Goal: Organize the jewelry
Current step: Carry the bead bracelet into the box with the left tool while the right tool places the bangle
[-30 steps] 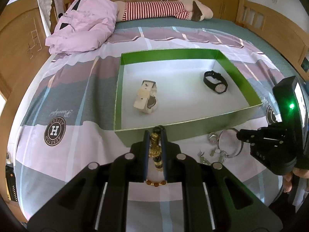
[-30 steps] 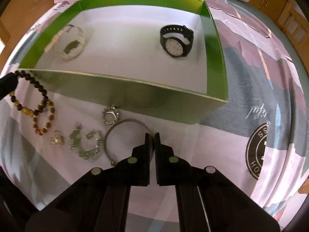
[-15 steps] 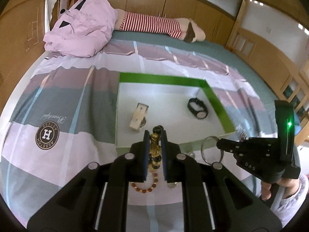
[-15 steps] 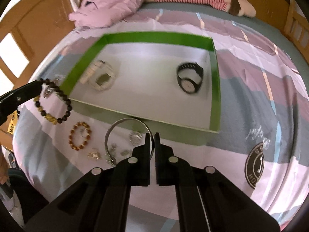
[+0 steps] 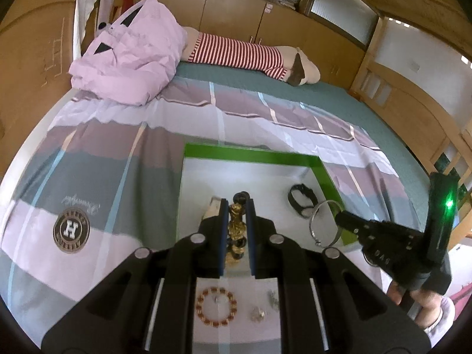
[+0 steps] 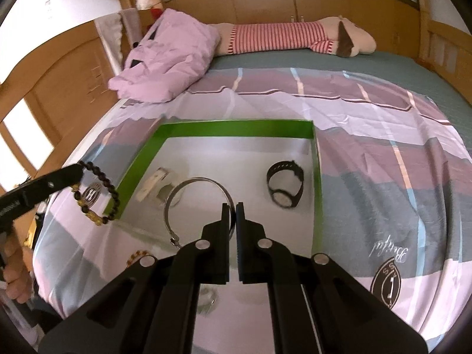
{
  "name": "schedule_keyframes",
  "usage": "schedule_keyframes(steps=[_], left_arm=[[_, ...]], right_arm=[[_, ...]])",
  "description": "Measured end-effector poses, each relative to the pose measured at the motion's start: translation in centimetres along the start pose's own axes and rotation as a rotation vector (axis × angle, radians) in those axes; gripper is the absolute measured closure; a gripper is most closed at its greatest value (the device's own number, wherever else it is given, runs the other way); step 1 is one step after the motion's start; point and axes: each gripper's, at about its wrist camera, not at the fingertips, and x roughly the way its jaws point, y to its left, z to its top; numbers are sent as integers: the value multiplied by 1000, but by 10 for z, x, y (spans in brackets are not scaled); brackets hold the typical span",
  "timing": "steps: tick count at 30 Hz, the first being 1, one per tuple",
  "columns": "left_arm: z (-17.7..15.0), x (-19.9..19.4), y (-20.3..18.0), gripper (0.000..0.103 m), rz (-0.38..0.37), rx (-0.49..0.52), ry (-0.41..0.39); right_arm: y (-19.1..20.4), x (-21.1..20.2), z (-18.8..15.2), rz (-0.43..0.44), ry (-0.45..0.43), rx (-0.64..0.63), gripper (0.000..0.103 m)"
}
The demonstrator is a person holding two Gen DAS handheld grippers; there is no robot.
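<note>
My left gripper (image 5: 237,203) is shut on a dark bead bracelet with a gold charm (image 5: 236,225). In the right wrist view that bracelet (image 6: 98,196) hangs from the left gripper (image 6: 78,171), left of the green box (image 6: 236,125). My right gripper (image 6: 232,206) is shut on a thin silver bangle (image 6: 194,180), which hangs over the box's near part. The left wrist view shows the right gripper (image 5: 339,216) and its bangle (image 5: 310,225) above the box's right front corner. Inside the box (image 5: 250,155) lie a black watch (image 6: 284,187) and a white watch (image 6: 156,181).
An amber bead bracelet (image 5: 216,306) and small silver pieces (image 5: 258,314) lie on the striped bedspread in front of the box. A pink quilt (image 5: 129,59) and a striped plush toy (image 5: 236,51) lie at the head of the bed. Wooden rails enclose the bed.
Both grippers have risen with their pieces. The silver bangle has left the bedspread and now hangs over the box. The bead bracelet hangs higher, clear of the bed.
</note>
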Motion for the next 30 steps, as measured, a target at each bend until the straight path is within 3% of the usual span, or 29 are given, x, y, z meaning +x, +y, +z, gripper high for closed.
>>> schedule_keyframes(steps=[9, 13, 14, 16, 22, 30], left_arm=[[-7, 48, 8, 92, 51, -2, 85], [-6, 44, 10, 92, 48, -4, 80], [-6, 42, 9, 92, 49, -3, 75], [-8, 39, 8, 92, 48, 4, 84], [-38, 15, 2, 83, 79, 88, 111], [-72, 17, 1, 82, 105, 144, 166]], right_arm=[[-17, 50, 0, -56, 75, 74, 99], [-17, 56, -3, -58, 114, 86, 92], [-17, 54, -3, -53, 112, 90, 88], [-16, 49, -2, -48, 102, 90, 71], [-3, 25, -5, 1, 76, 56, 70], [36, -10, -29, 18, 45, -52, 70]])
